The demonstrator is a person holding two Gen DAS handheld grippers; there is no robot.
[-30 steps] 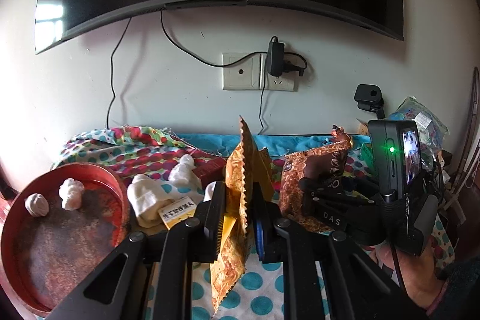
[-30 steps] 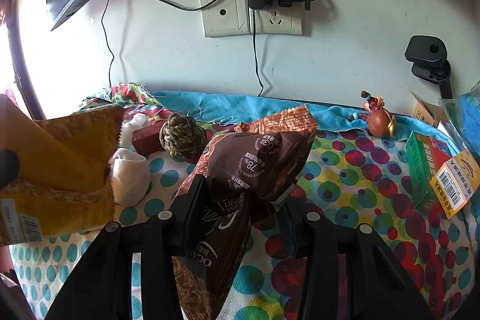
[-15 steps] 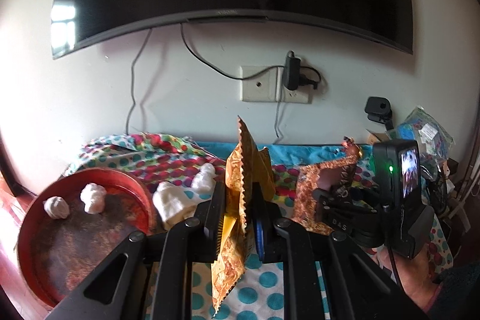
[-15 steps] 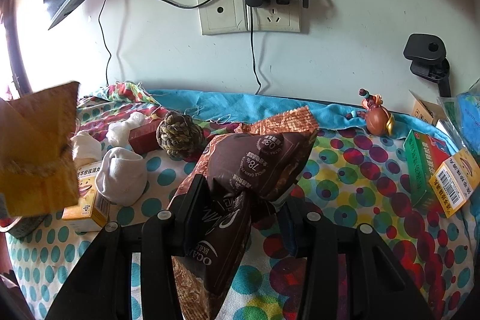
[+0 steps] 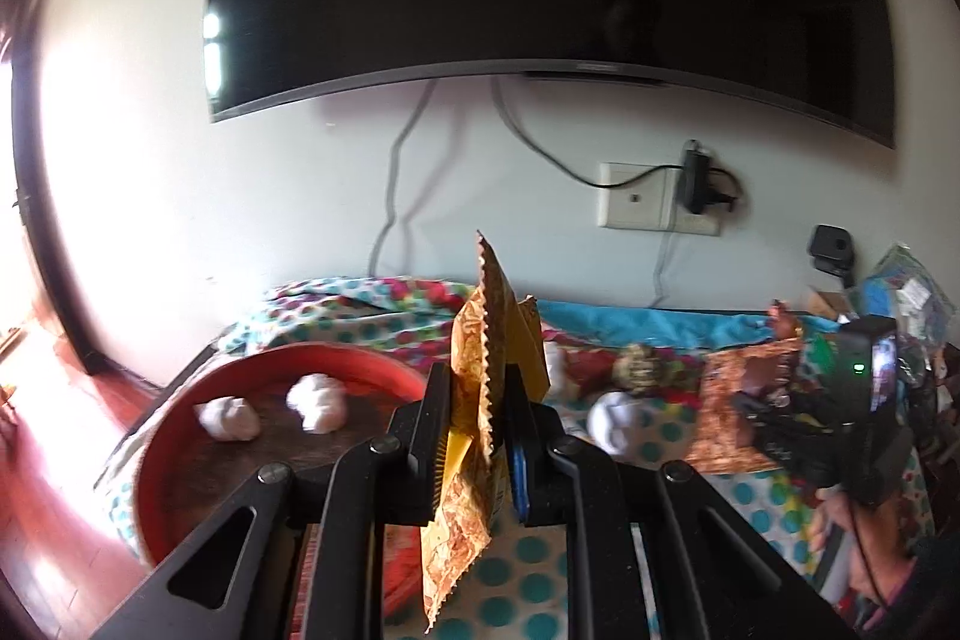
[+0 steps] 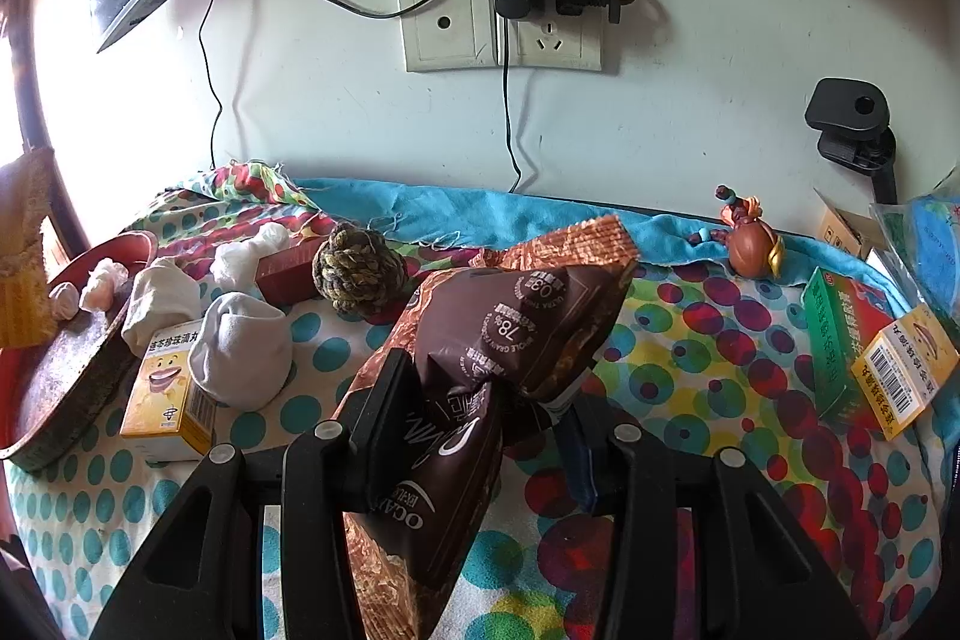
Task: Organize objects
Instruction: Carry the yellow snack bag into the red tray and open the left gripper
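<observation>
Left tongs grip a crinkled yellow snack bag upright beside the red tray; right tongs clamp a brown snack bag, right of the tray, with socks and a yellow box between.

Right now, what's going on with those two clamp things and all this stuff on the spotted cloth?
A person is tidying, a handheld gripper in each hand. The left gripper is shut on a yellow-orange snack bag, held up beside the red round tray, which holds two white lumps. The right gripper is shut on a brown snack bag. White socks, a rope ball and medicine boxes lie on the cloth.
</observation>
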